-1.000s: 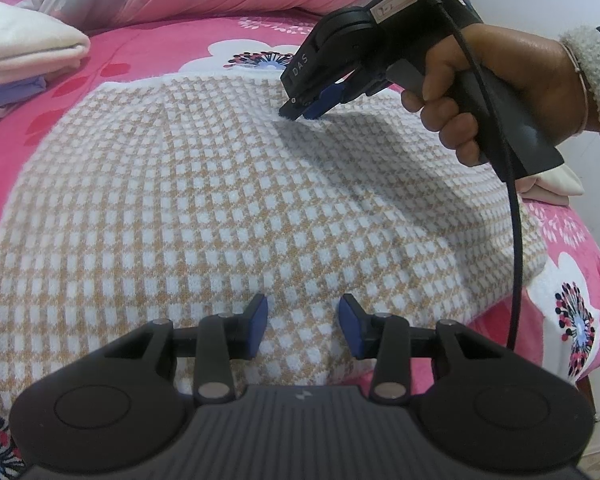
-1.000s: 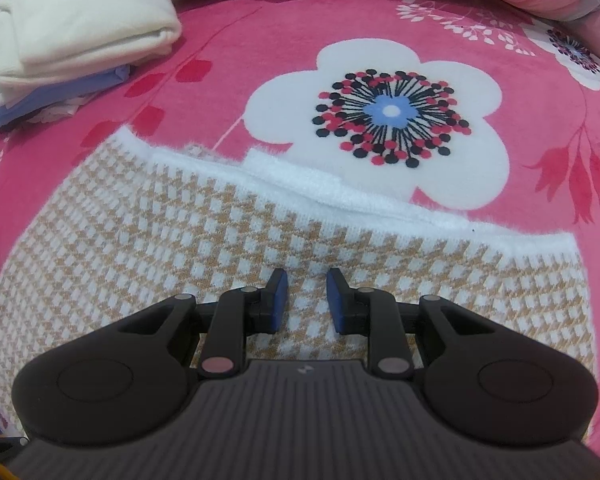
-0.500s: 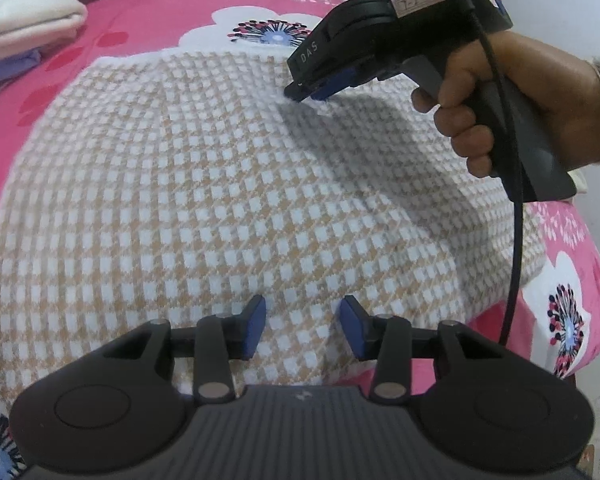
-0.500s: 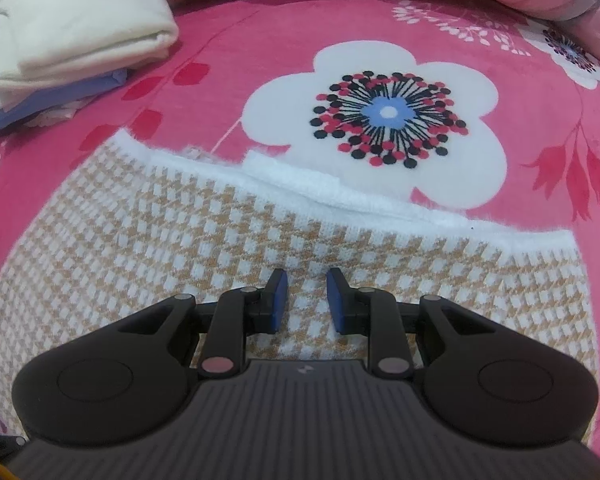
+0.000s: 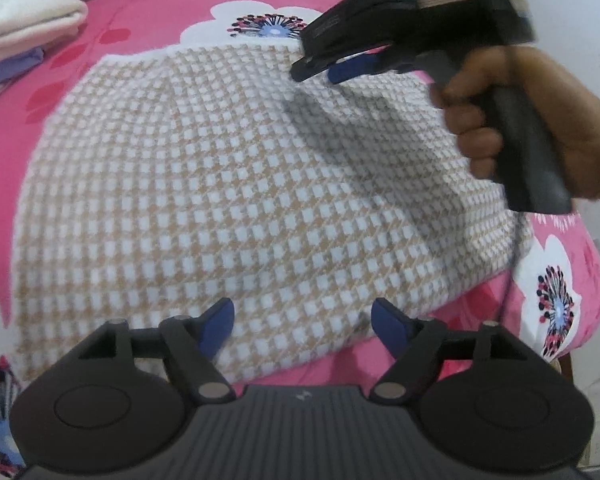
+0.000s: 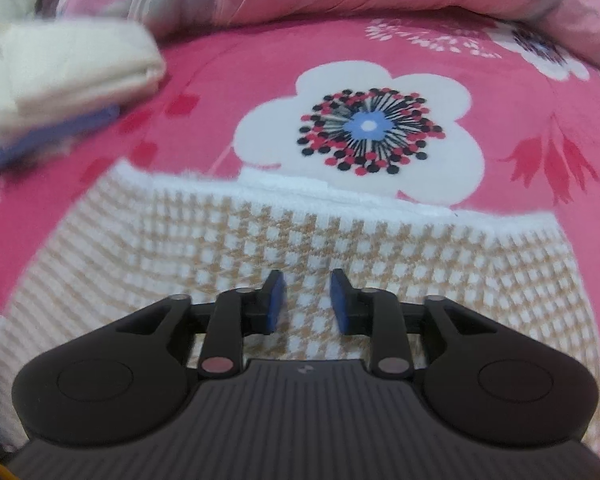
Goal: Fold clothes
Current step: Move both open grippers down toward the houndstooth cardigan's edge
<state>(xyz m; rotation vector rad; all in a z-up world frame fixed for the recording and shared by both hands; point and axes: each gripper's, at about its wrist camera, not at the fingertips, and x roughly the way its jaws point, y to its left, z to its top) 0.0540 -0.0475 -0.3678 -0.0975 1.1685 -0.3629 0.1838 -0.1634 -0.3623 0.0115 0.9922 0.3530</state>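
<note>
Pink floral bedspread (image 6: 228, 80) fills both views, and lying flat on it is my checked knit garment (image 5: 228, 184), tan and white, spread wide across the middle of the bed. Its white ribbed edge (image 6: 340, 196) runs across the right wrist view, facing the big white flower (image 6: 364, 132), so I read that as the far end. The near edge droops toward the side of the bed in the left wrist view. Long axis looks like it runs crosswise, side to side, though the fisheye makes that a soft call.

Left gripper (image 5: 302, 320) is over the near edge, jaws opening, spread wide, cloth lying beneath them but not pinched. Right gripper (image 6: 306, 304) is just short of the ribbed edge, jaws opening too, a modest gap, nothing clamped; from the left view I see it, in the person's hand (image 5: 540, 128), clear above the fabric.

I judge we're between folds: both tools letting go. Next I'd need a fresh grab on two edges and a fold across.

Off to the side, folded clothes (image 6: 68, 68) sit stacked, well apart.
</note>
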